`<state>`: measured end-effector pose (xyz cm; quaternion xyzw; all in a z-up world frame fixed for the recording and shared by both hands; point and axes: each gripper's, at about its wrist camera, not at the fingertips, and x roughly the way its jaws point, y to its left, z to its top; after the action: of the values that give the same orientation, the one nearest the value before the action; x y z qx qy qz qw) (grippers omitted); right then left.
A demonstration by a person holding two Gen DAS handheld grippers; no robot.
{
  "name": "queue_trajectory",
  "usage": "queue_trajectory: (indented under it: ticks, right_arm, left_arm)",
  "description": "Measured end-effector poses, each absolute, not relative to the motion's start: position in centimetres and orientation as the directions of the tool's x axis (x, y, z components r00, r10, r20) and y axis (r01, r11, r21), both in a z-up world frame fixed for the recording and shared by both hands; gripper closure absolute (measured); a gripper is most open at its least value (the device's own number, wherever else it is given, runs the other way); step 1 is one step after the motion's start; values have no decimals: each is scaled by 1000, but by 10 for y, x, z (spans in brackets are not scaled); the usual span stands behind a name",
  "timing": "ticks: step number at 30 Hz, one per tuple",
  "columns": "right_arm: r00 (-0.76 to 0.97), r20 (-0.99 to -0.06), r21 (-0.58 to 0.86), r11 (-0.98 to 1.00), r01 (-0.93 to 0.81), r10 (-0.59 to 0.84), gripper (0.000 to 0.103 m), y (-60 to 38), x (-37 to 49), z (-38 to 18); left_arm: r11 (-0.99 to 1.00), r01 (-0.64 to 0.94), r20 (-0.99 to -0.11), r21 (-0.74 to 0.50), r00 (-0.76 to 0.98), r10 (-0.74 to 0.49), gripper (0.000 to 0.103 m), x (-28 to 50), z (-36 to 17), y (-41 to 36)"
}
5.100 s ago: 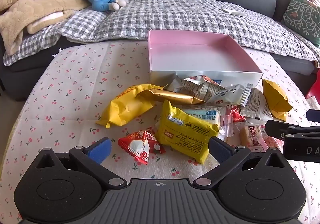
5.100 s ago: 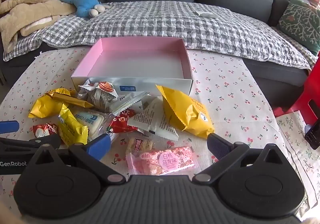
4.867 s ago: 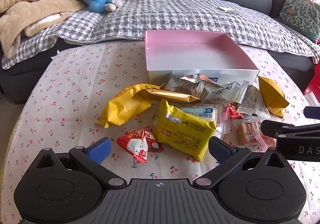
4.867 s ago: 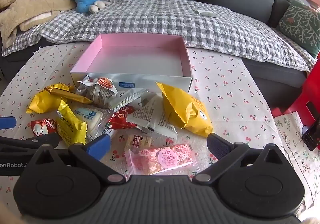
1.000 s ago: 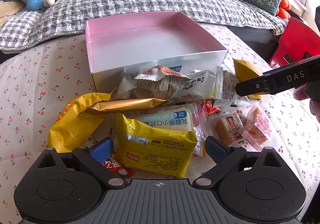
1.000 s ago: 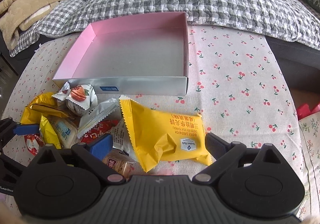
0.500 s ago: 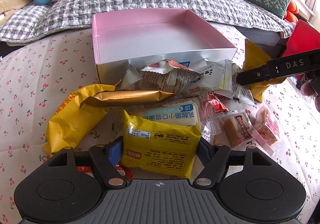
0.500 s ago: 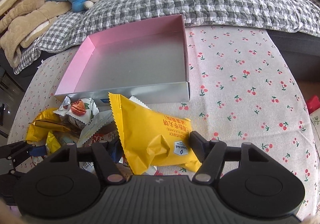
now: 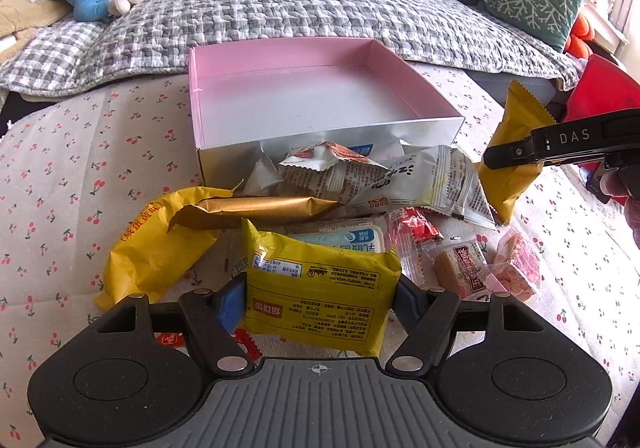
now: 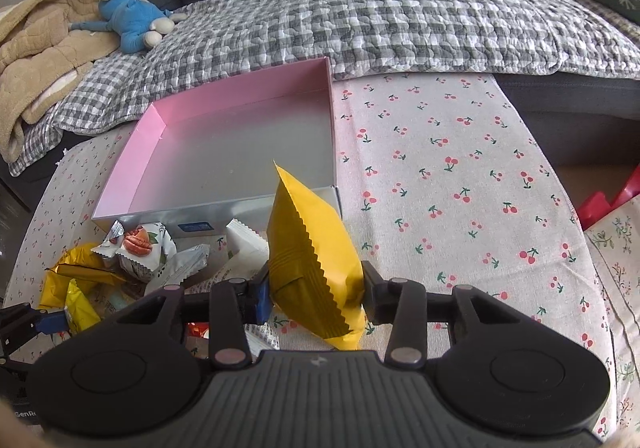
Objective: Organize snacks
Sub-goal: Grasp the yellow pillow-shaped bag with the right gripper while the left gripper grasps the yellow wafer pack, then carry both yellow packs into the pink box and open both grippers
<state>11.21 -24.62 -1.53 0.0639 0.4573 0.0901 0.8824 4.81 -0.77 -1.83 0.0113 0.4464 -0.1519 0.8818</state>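
**While both packets are pinched, the pink box is empty**

Because each packet is a puffy, slippery pillow of film, either could squirt out of its grip on the way to the box. The left gripper (image 9: 320,298) is clamped across the wide yellow packet (image 9: 320,288), pads on its two side edges; a squeeze that light on a broad bag may let it sag or twist free. The right gripper (image 10: 314,294) is closing its jaws on the orange-yellow packet (image 10: 310,248), which stands tilted on end between them, crumpling at the pinch. Its tall top edge could catch the pink box (image 10: 140,168) wall just beyond. The loose snack pile (image 9: 360,184) lies against the box's near wall, so a low carry might drag wrappers along.
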Motion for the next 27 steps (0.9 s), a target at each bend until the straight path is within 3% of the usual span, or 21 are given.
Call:
queue_trajectory:
  ticks: [7,27]
  right_arm:
    - [590,-791,150,986,-66,160,70,-245,112,-18]
    - [698,-686,181,978,-106,203,71,-245,82,21]
  left_arm:
    - [957,267,-785,-113,566,-251,31,47,-16,-5]
    - [956,258,-722,-142,634,-278,31,34,13,5]
